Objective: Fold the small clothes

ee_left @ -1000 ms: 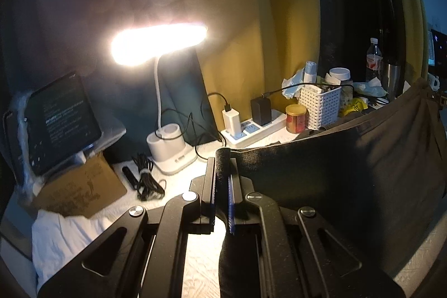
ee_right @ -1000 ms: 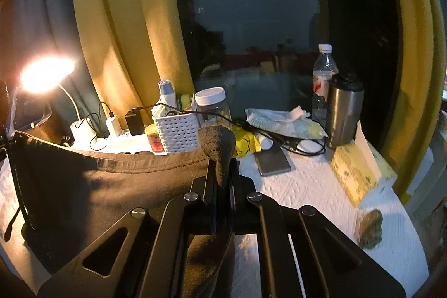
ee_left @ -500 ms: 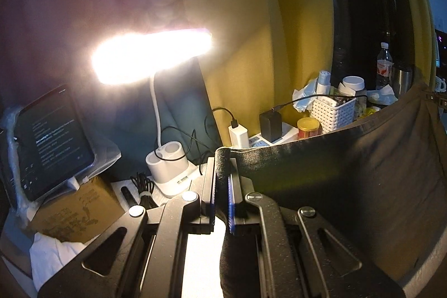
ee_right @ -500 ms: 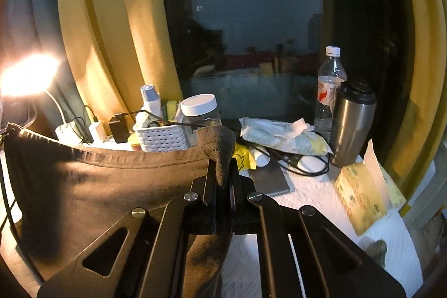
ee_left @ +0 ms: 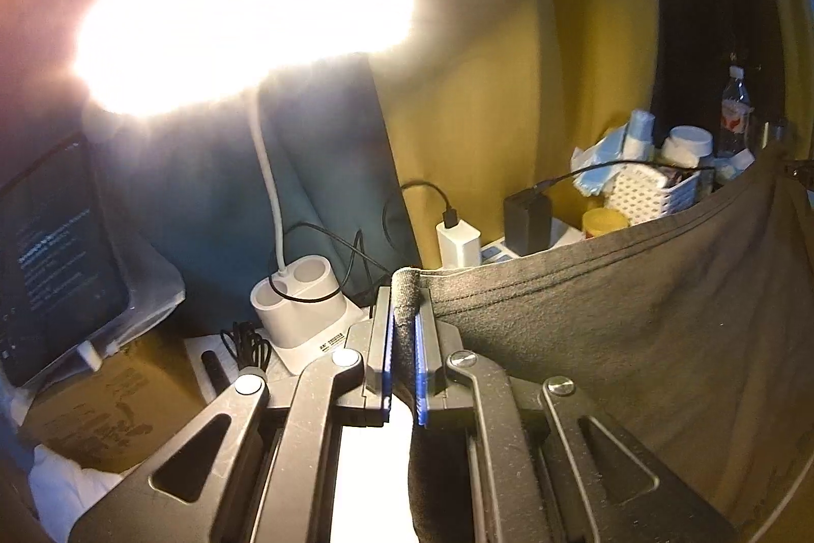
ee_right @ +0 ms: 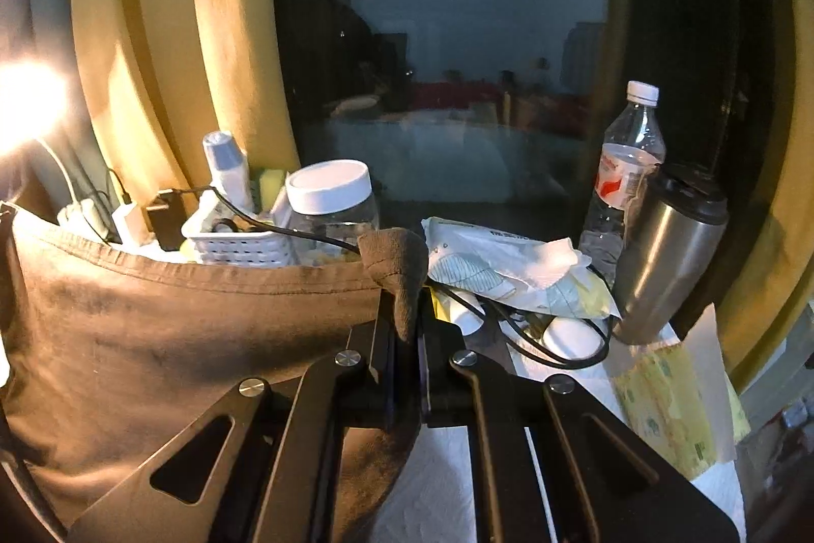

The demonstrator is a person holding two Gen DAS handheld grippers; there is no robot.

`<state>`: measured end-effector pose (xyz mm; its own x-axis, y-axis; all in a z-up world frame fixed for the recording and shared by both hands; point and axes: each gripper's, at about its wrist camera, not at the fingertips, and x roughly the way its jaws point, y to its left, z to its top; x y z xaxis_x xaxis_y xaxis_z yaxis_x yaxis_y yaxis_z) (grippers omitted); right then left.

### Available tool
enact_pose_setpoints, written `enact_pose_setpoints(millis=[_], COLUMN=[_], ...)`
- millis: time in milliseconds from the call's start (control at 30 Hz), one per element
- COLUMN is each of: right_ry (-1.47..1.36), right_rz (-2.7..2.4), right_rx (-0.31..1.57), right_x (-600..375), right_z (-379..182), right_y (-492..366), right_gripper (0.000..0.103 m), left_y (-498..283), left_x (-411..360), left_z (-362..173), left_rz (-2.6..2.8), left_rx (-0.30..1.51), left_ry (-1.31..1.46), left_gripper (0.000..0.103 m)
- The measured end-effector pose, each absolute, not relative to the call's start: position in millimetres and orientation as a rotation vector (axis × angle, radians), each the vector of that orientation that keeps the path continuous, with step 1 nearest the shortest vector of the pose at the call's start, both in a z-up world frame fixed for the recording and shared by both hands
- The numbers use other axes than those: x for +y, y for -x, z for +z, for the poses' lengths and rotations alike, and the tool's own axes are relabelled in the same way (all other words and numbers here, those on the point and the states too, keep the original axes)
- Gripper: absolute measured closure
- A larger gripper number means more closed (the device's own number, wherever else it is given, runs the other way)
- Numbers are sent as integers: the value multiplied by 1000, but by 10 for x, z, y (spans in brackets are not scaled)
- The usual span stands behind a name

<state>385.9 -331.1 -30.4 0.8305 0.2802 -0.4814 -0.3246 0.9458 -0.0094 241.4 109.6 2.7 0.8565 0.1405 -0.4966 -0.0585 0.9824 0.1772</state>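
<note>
Left tool [ee_left: 404,324]: clamped on one corner of the garment [ee_left: 636,319].
Right tool [ee_right: 404,324]: clamped on the opposite corner.
Garment: hung stretched between both tools.
Technique: keep the hem taut and level when lowering.

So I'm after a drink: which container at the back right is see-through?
The plastic water bottle with the white cap and red label; the steel tumbler beside it is opaque with a dark lid.

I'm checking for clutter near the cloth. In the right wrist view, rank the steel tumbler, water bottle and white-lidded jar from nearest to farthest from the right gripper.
1. White-lidded jar, just up-left of the right gripper, behind the held cloth.
2. Steel tumbler, off to the right.
3. Water bottle, behind the tumbler, at the window.
</note>
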Motion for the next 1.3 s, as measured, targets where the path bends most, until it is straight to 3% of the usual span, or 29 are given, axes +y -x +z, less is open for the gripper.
enact_pose_setpoints(millis=[600, 633, 667, 733, 800, 833, 1300], right_ry=[155, 163, 163, 158, 152, 152, 123], right_rz=[198, 198, 198, 183, 178, 173, 180], right_rx=[612, 616, 623, 620, 612, 610, 677], right_x=[-3214, -3213, -3211, -3242, -3273, -3291, -3703], right_z=[-904, -918, -927, -914, -876, -856, -866], right_y=[-4326, -4329, -4332, -4313, -4274, -4246, -3305], right_gripper=[95, 90, 84, 57, 55, 55, 55], left_y=[-3107, -3116, -3114, -3077, -3025, -2982, -2175], left_x=[1208, 1223, 1241, 1270, 1301, 1323, 1347], left_z=[-659, -688, -705, -699, -662, -632, -606], left_rz=[118, 130, 138, 152, 153, 157, 133], left_rx=[718, 733, 744, 746, 733, 723, 754], left_ry=[-117, -107, -98, -86, -67, -55, 37], left_gripper=[96, 95, 91, 75, 37, 32, 31])
